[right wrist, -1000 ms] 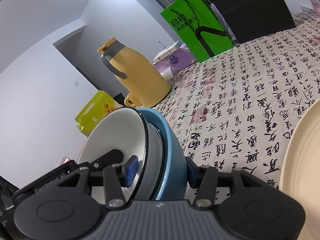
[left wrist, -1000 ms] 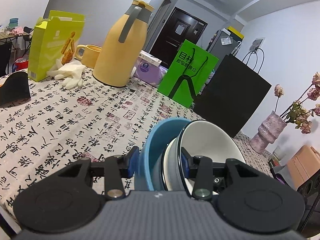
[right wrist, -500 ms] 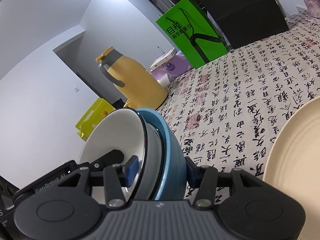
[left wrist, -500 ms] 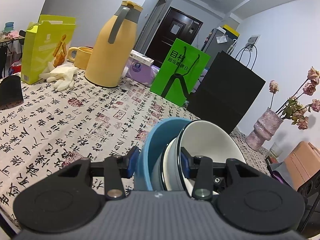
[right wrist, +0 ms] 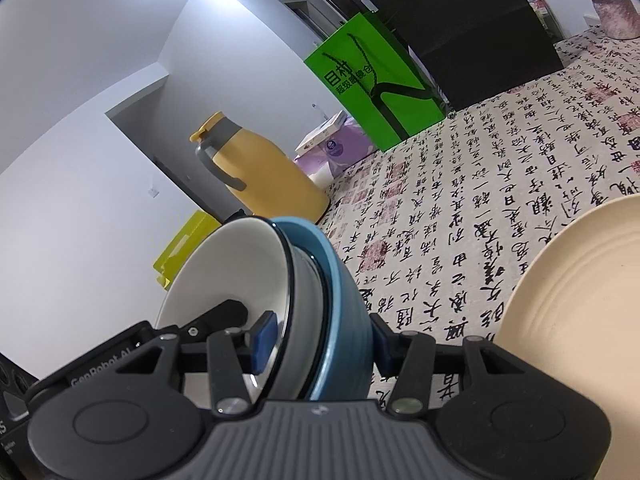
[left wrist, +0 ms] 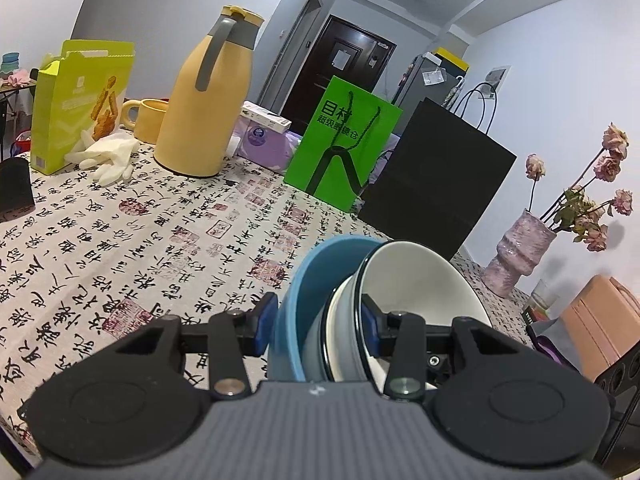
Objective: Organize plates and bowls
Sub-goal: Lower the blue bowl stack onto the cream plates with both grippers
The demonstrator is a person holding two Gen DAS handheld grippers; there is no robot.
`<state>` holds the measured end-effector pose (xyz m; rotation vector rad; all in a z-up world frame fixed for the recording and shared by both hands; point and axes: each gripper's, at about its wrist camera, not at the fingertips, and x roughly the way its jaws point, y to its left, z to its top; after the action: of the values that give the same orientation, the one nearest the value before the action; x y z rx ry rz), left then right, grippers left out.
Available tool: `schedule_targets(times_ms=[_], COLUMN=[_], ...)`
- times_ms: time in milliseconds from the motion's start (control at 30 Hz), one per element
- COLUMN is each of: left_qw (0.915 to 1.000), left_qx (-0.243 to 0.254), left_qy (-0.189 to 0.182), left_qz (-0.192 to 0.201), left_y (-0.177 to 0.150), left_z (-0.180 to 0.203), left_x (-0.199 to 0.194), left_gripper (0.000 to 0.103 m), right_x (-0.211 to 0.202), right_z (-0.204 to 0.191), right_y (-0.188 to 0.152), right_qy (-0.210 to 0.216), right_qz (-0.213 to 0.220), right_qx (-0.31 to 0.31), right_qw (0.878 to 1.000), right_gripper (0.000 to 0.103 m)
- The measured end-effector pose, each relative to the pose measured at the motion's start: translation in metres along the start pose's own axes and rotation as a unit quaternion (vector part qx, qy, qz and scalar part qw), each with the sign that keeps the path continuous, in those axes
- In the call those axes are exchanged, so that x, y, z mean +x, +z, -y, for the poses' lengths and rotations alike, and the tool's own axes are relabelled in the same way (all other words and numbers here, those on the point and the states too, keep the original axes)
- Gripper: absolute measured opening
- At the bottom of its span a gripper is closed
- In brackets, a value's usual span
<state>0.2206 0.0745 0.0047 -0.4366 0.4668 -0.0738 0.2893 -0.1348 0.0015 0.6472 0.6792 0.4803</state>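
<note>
Two tools, left tool (left wrist: 316,322) and right tool (right wrist: 318,338), each clamp the nested blue ceramic bowl (left wrist: 298,300) and white bowl (left wrist: 416,280) above the calligraphy-print surface (left wrist: 120,232). Only the right view shows a cream ridged plate (right wrist: 576,280).

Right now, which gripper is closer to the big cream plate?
Right. The plate lies just beside the right gripper. The left gripper holds the bowls' other side; its view shows no plate.

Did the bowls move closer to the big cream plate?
Yes. In the right wrist view the cream plate now fills more of the edge beside the bowls.
</note>
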Motion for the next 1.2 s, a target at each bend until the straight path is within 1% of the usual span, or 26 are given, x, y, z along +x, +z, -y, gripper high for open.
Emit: schedule_targets(times_ms=[1200], left_qw=[0.9991], left_qx=[0.031], left_qy=[-0.03], left_qz=[-0.004], left_y=[-0.021], left_z=[0.063], left_x=[0.003], left_gripper=[0.043], right_x=[-0.069], right_z=[0.031], right_y=[0.005], right_qy=[-0.019], right_qz=[0.041], right_qx=[0.018], right_qw=[0.999], right_gripper=[0.048])
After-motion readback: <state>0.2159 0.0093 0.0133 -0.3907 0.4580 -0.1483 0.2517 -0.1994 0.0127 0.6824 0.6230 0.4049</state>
